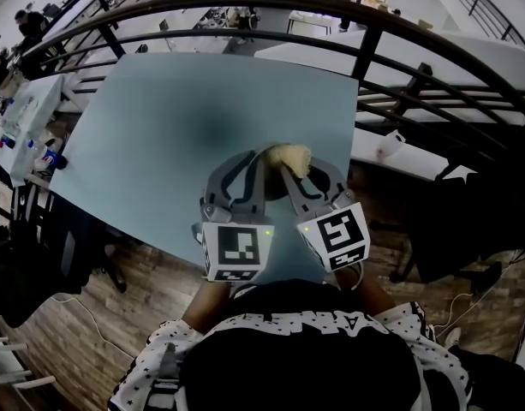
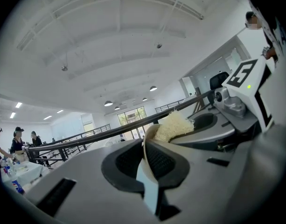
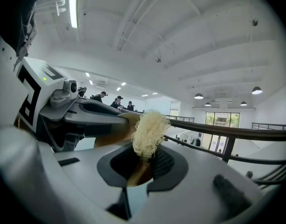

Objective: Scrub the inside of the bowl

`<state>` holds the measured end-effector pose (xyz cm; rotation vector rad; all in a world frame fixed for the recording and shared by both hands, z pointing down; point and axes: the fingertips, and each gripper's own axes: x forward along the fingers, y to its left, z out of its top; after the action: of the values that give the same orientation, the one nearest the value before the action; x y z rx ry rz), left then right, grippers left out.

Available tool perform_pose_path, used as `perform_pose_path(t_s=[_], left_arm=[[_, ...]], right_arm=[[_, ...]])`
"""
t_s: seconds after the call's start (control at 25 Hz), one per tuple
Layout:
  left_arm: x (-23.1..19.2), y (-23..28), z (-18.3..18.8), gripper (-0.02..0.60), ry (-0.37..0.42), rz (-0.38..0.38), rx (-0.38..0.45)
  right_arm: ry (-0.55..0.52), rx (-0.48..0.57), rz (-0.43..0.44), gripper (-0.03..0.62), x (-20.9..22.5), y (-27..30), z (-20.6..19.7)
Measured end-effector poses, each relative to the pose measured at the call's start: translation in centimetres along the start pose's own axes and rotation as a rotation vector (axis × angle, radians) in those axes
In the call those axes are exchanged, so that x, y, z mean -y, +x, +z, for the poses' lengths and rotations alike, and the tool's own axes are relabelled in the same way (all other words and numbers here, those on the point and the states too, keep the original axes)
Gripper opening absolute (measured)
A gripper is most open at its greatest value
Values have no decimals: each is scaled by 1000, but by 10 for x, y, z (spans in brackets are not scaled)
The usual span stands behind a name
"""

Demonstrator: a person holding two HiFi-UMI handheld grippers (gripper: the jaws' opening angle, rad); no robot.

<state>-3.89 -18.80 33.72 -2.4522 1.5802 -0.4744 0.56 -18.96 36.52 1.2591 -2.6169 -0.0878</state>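
Clenching bowl [image 2: 144, 140] rim with left gripper [image 2: 147, 151] fingers, grasping fibrous scrubber [image 3: 149, 127] in right gripper [image 3: 143, 162]; apparently mid-scrub, not finished.

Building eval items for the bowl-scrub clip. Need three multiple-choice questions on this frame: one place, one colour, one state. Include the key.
1. Where is the bowl?
A. On the wooden floor
B. Pinched at its rim by the left gripper
C. Hanging on the railing

2. What colour is the tabletop?
A. Light blue
B. Red
C. Black

3. What is the right gripper doing?
A. Open and empty
B. Shut on a spoon
C. Shut on the scrubber

Key:
1 B: the left gripper view shows its jaws closed on the bowl's thin rim.
2 A: the head view shows a pale blue top under both grippers.
3 C: the right gripper view shows its jaws clamped on the pale fibrous scrubber.
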Motion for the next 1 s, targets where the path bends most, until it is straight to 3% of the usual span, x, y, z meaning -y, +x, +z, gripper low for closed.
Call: perform_pose_path(t_s=[0.48, 1.0], left_arm=[[-3, -2, 7, 28, -3, 0, 16], [-7, -4, 5, 29, -41, 7, 12]], right_arm=[[8, -29, -16, 58, 3, -3, -10], [23, -45, 38, 58, -17, -5, -16]])
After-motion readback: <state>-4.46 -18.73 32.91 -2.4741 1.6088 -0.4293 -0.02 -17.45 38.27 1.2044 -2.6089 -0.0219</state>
